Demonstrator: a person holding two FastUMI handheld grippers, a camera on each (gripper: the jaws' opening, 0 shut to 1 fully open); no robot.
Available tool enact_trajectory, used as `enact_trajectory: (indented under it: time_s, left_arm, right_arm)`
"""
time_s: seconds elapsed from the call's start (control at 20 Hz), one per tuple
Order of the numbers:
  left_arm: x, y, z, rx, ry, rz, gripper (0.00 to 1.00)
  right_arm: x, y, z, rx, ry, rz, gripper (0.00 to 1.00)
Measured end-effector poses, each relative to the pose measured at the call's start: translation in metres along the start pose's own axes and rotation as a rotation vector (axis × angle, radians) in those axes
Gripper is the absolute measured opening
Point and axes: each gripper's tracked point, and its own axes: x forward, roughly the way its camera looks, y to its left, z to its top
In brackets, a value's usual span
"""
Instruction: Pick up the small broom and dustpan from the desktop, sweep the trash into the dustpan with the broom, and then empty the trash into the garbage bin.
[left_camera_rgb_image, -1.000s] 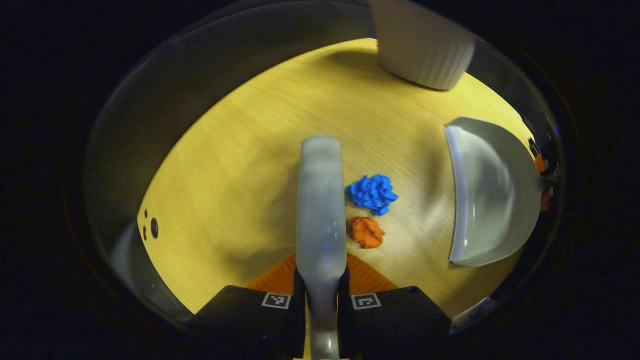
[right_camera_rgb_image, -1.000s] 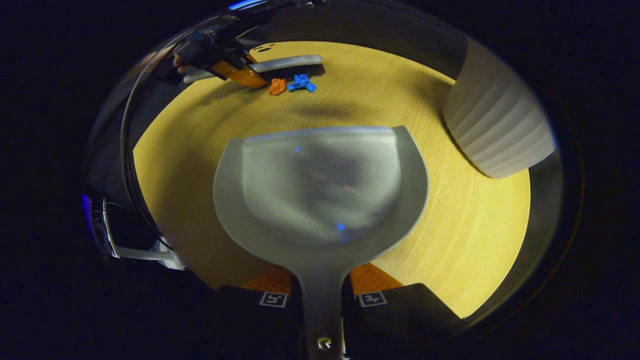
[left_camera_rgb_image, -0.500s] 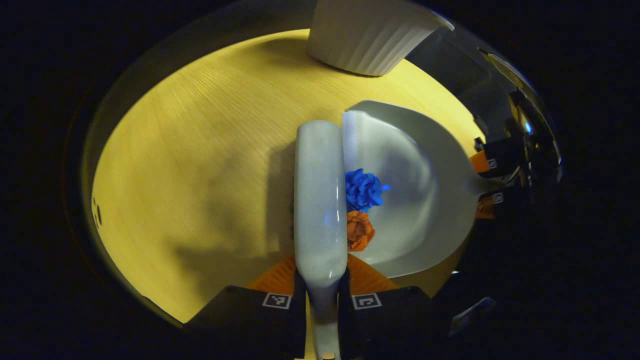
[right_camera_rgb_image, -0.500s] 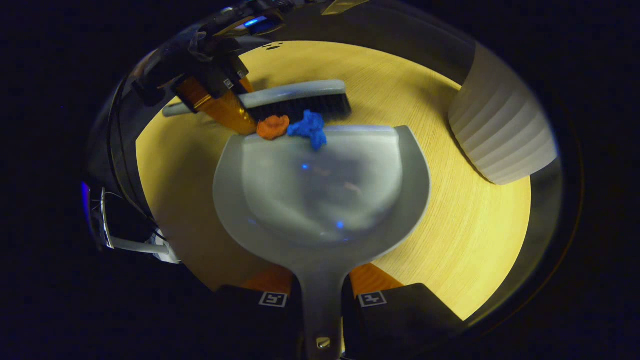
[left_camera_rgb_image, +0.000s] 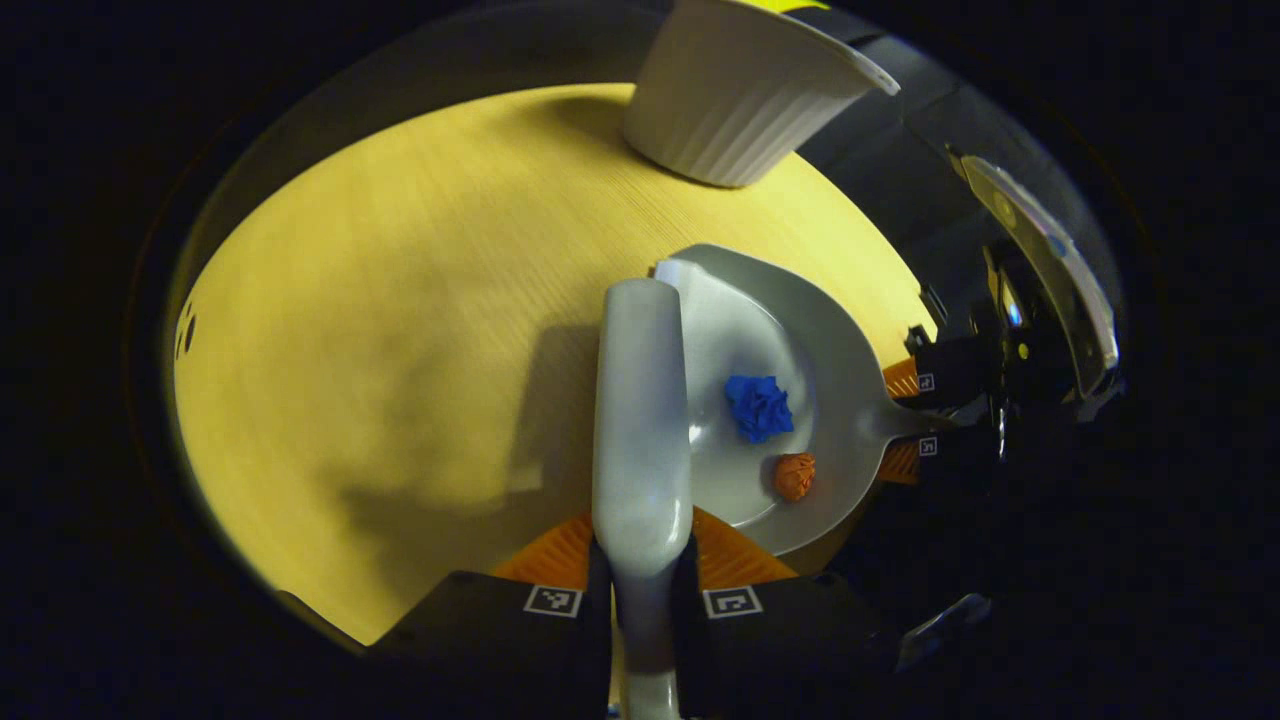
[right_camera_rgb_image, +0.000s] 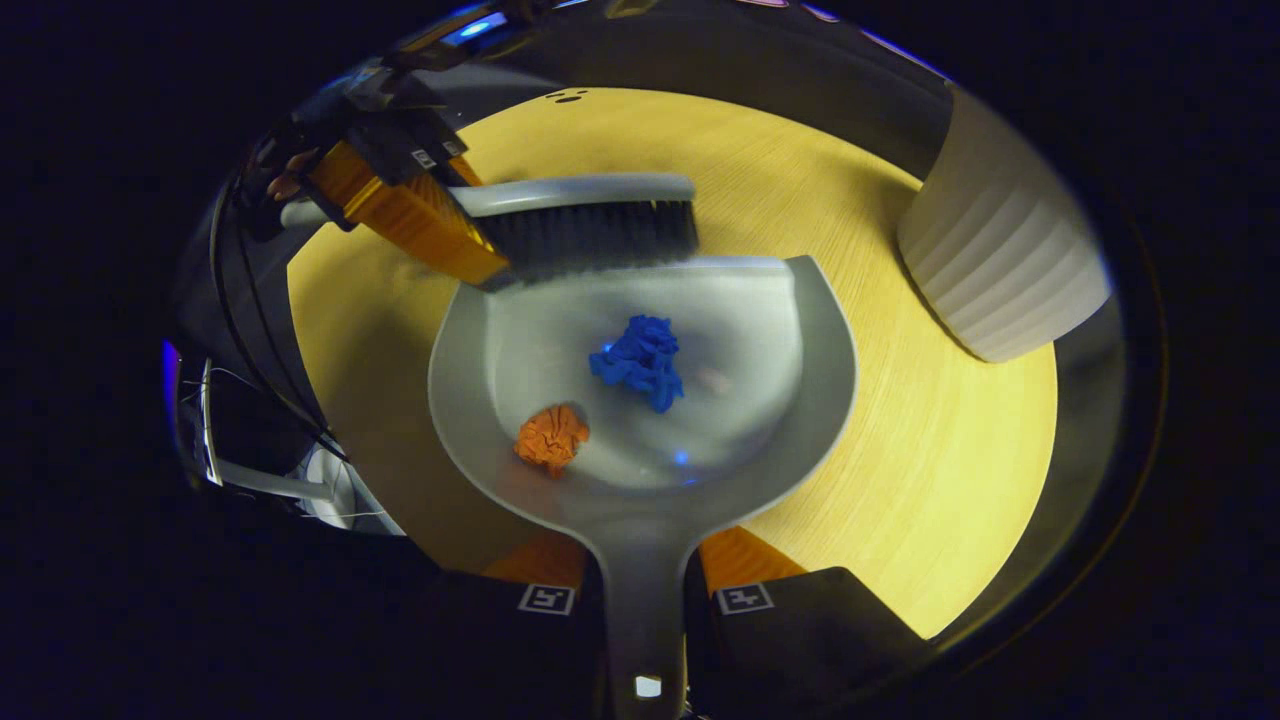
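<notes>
My left gripper (left_camera_rgb_image: 640, 590) is shut on the handle of the grey broom (left_camera_rgb_image: 640, 410), whose head lies along the open lip of the grey dustpan (left_camera_rgb_image: 850, 380). In the right gripper view the broom (right_camera_rgb_image: 590, 225) shows its dark bristles at the pan's far edge, with the left gripper (right_camera_rgb_image: 400, 200) behind it. My right gripper (right_camera_rgb_image: 645, 600) is shut on the handle of the dustpan (right_camera_rgb_image: 800, 400), which rests on the yellow wooden table (right_camera_rgb_image: 950, 480). Inside the pan lie a blue crumpled scrap (right_camera_rgb_image: 640, 362) and an orange crumpled scrap (right_camera_rgb_image: 552, 438). The same blue scrap (left_camera_rgb_image: 758, 406) and orange scrap (left_camera_rgb_image: 795, 475) appear in the left gripper view.
A white ribbed garbage bin (right_camera_rgb_image: 1000, 260) stands on the table to the right of the dustpan; in the left gripper view the bin (left_camera_rgb_image: 740, 95) is at the far edge. The table (left_camera_rgb_image: 380, 330) stretches bare to the left of the broom.
The broom pushed both scraps over the pan's lip, and they have rolled deeper into the dustpan. The broom head has lifted slightly at the pan's edge.
</notes>
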Motion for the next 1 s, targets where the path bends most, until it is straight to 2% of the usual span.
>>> enact_trajectory:
  time_s: [0.05, 0.15, 0.2, 0.25, 0.4, 0.45, 0.5, 0.55, 0.6, 0.7, 0.8, 0.9, 1.0]
  left_arm:
    - [-0.004, 0.003, -0.002, -0.037, -0.048, 0.008, 0.30]
    - [-0.012, 0.011, -0.007, -0.106, -0.135, 0.021, 0.28]
    - [-0.016, 0.014, -0.009, -0.135, -0.182, 0.030, 0.30]
    - [-0.020, 0.017, -0.014, -0.158, -0.225, 0.040, 0.30]
    - [-0.030, 0.034, -0.029, -0.213, -0.329, 0.097, 0.29]
    - [-0.033, 0.040, -0.037, -0.234, -0.366, 0.112, 0.28]
    - [-0.036, 0.047, -0.046, -0.265, -0.399, 0.128, 0.29]
    - [-0.036, 0.053, -0.060, -0.289, -0.417, 0.138, 0.28]
    - [-0.036, 0.060, -0.073, -0.309, -0.433, 0.153, 0.28]
    - [-0.023, 0.071, -0.098, -0.325, -0.449, 0.178, 0.29]
    - [0.001, 0.080, -0.119, -0.331, -0.452, 0.177, 0.29]
    - [0.025, 0.093, -0.138, -0.346, -0.449, 0.173, 0.29]
    - [0.026, 0.094, -0.155, -0.376, -0.453, 0.152, 0.27]
  right_arm:
    - [-0.003, 0.002, 0.002, 0.010, -0.004, -0.004, 0.36]
    - [-0.008, 0.003, 0.001, 0.028, -0.011, -0.014, 0.40]
    - [-0.010, 0.004, 0.001, 0.031, -0.012, -0.024, 0.36]
    - [-0.014, 0.005, -0.001, 0.035, -0.012, -0.033, 0.41]
    - [-0.036, 0.010, -0.004, 0.070, -0.018, -0.044, 0.32]
    - [-0.044, 0.007, -0.004, 0.080, -0.023, -0.053, 0.36]
    - [-0.053, 0.004, -0.004, 0.084, -0.030, -0.065, 0.36]
    - [-0.062, -0.001, -0.004, 0.088, -0.038, -0.080, 0.32]
    - [-0.074, -0.006, -0.004, 0.095, -0.049, -0.096, 0.36]
    - [-0.097, -0.015, -0.005, 0.107, -0.064, -0.125, 0.36]
    - [-0.128, -0.024, -0.009, 0.121, -0.077, -0.120, 0.36]
    - [-0.157, -0.033, -0.009, 0.184, -0.085, -0.110, 0.36]
    - [-0.186, -0.040, -0.001, 0.247, -0.107, -0.107, 0.36]
